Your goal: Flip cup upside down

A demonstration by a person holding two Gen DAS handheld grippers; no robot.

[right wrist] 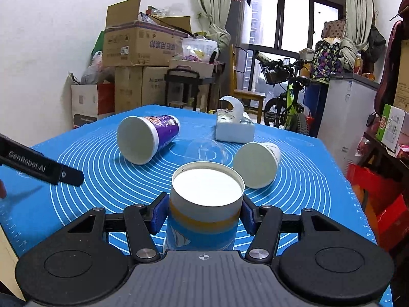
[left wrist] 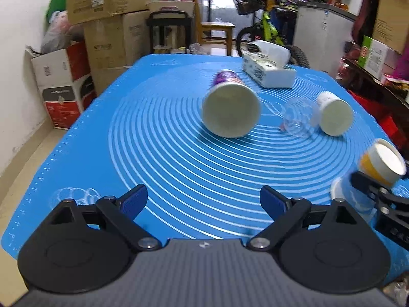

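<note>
Right wrist view: my right gripper [right wrist: 203, 211] clamps the yellow-banded cup [right wrist: 204, 204], base uppermost, over the blue mat [right wrist: 319, 192]. My left gripper [left wrist: 203, 199] gapes empty. The clear dome lid [right wrist: 205, 151] at twelve o'clock could get knocked if I lower carelessly.

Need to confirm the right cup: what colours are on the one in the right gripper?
White cup with an orange band over blue print; clearest in the right wrist view.
</note>
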